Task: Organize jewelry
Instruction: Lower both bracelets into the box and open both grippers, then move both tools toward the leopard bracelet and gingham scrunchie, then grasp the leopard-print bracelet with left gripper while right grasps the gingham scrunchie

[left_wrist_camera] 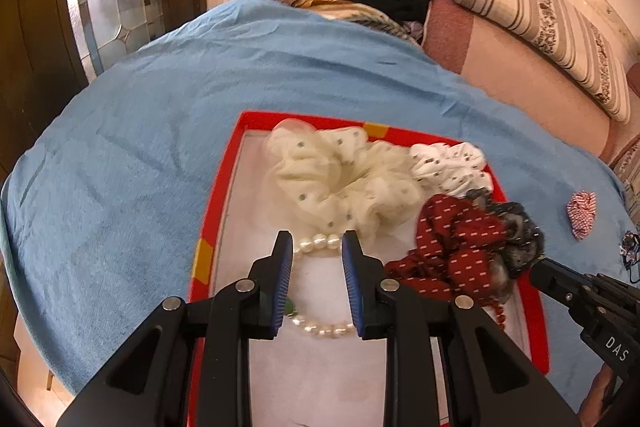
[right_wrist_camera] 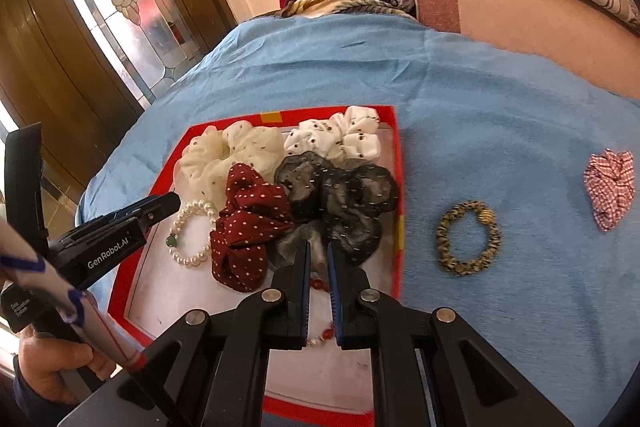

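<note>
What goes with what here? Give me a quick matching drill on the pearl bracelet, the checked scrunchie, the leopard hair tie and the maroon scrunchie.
Things:
1. pearl bracelet
2. red checked scrunchie
3. leopard hair tie
4. maroon dotted scrunchie

Places:
A. on the blue cloth, just right of the red box
B. in the box, between the left gripper's jaws
C. on the cloth, farthest right
D. in the box, beside the black scrunchie

Pairs: 1-B, 2-C, 3-A, 4-D

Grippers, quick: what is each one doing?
Left gripper: open, over the pearl bracelet.
Right gripper: open a little, holding nothing.
</note>
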Demonstrator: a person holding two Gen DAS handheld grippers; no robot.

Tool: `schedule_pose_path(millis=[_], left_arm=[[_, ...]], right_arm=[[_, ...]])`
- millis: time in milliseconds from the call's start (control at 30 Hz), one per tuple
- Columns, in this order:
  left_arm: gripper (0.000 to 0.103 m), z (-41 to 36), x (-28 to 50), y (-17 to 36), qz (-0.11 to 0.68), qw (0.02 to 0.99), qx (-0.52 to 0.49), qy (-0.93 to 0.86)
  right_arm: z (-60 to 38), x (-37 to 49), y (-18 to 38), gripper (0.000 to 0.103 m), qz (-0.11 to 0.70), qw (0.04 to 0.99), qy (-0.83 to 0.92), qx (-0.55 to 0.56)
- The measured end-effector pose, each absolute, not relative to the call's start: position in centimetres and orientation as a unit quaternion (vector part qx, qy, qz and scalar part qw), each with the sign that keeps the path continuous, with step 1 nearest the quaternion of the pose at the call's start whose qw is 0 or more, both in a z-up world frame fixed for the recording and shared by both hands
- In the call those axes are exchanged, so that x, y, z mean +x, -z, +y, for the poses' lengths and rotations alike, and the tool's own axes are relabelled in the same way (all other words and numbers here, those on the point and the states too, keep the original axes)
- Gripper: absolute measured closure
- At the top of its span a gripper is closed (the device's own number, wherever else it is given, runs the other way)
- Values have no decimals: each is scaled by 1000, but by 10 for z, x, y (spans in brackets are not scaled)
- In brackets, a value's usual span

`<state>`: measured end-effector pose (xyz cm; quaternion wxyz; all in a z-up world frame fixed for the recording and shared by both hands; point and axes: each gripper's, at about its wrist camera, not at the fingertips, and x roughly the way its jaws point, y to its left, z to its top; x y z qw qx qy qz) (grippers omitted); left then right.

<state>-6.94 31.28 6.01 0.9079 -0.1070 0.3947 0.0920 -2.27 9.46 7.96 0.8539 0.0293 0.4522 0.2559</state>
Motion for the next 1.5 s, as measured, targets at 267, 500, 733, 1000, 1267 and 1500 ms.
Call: schedule_pose_path(millis=[267,500,733,1000,1267,1500], left_arm=[[73,280,-68,-76,367,924,-86,-65],[73,248,-59,-73,373,924,-65,-42],[73,206,-50,-75,375,926,-47,4],[73,133,-27,-70,401,909,-30,111],[73,77,11,-40,450,884,-22,123],[73,52,27,-9,486,871,23,76]], right_arm=[[43,-27,-89,82,450,858,-246,31],[-16,-21,-93,82,442,870,-209,71],[-49,-14,-89,82,445,872,-178,99],[-100,-7,-87,80,446,871,-143,148],[-142,-4,-84,77,443,869,-125,180],[-167,3,-78,71,442,869,-109,195]])
